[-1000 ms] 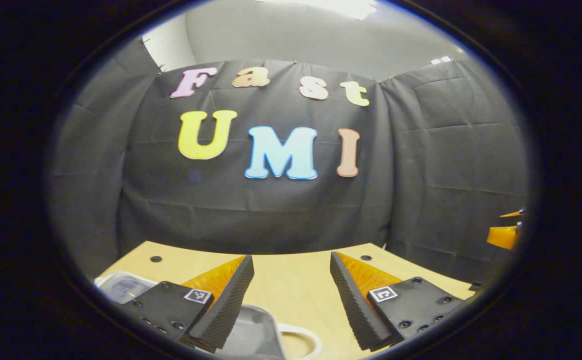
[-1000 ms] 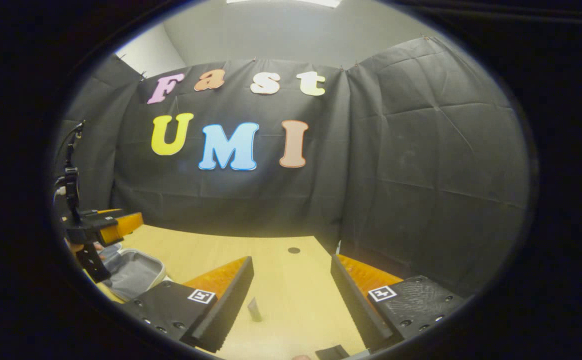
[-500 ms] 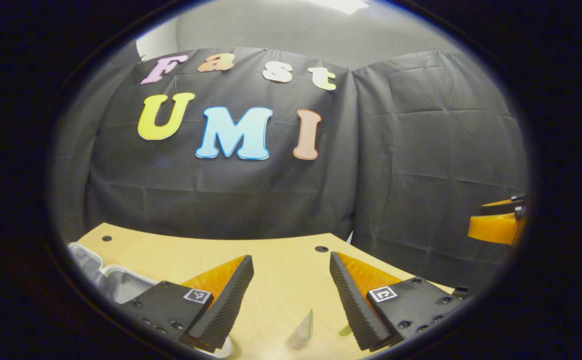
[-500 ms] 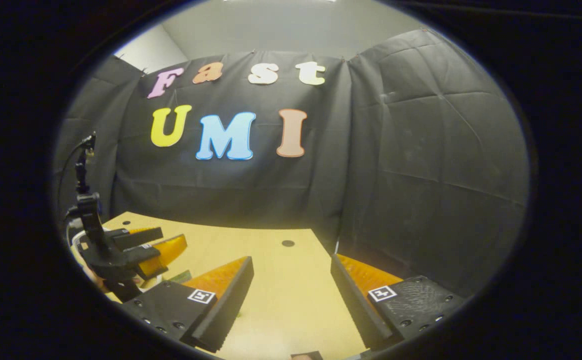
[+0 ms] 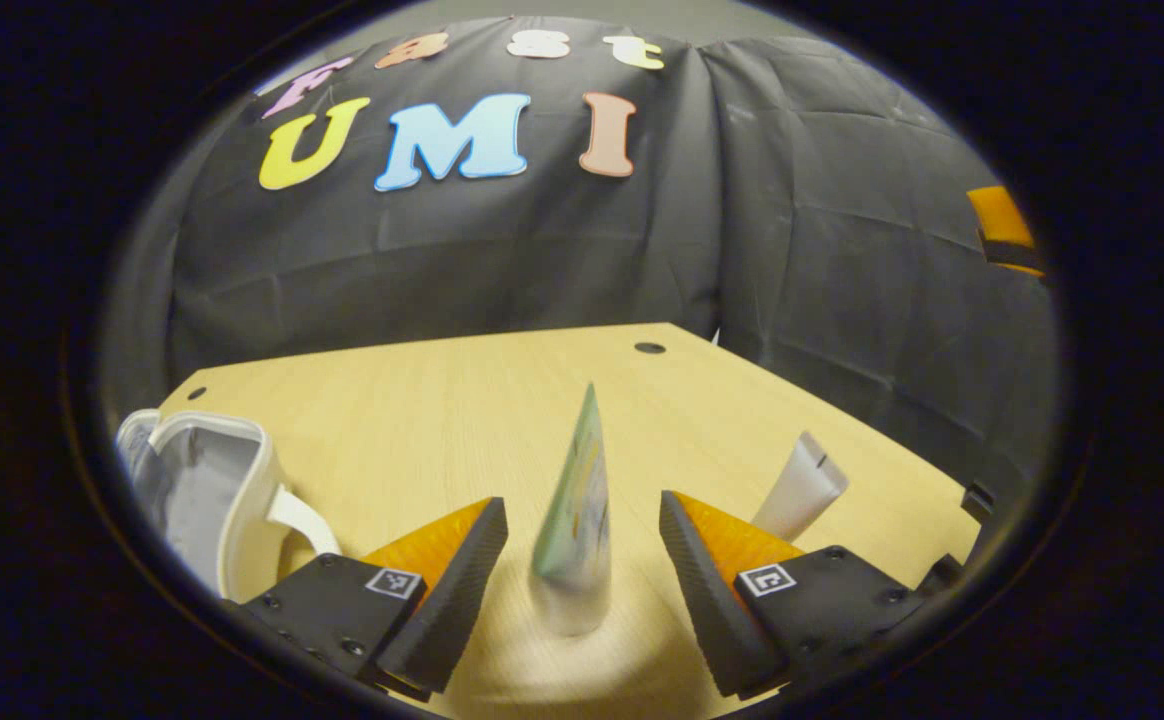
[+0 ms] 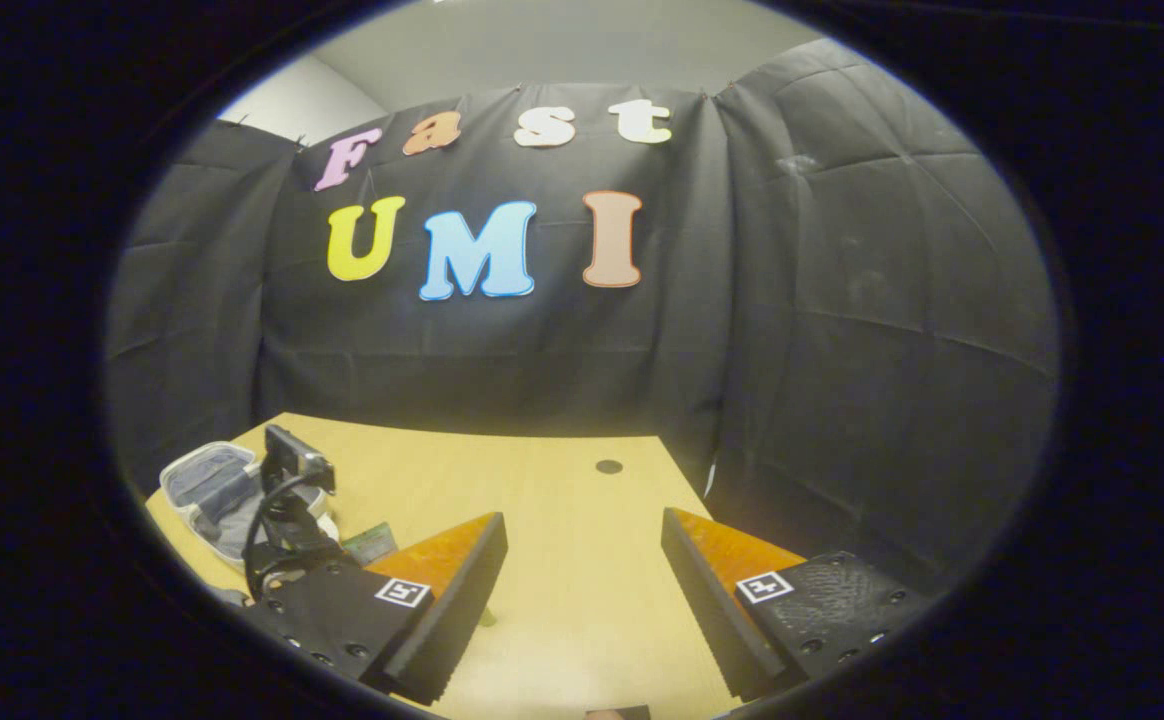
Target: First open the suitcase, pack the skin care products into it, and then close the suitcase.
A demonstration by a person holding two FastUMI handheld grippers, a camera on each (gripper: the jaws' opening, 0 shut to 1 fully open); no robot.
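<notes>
Left gripper (image 5: 582, 570) dipped | now straddles green tube (image 5: 576, 520) | jaws apart

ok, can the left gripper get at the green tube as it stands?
Probably yes: the tube stands upright between the open left gripper fingers, nothing touching or blocking it on the table.

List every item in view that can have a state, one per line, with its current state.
suitcase: open, lid up, grey lining showing, on the table.
green tube: upright on its cap, between the left gripper jaws, not gripped.
white tube: standing tilted on the table, untouched.
left gripper: jaws open around the green tube.
right gripper: jaws open, empty, above the table.
</notes>
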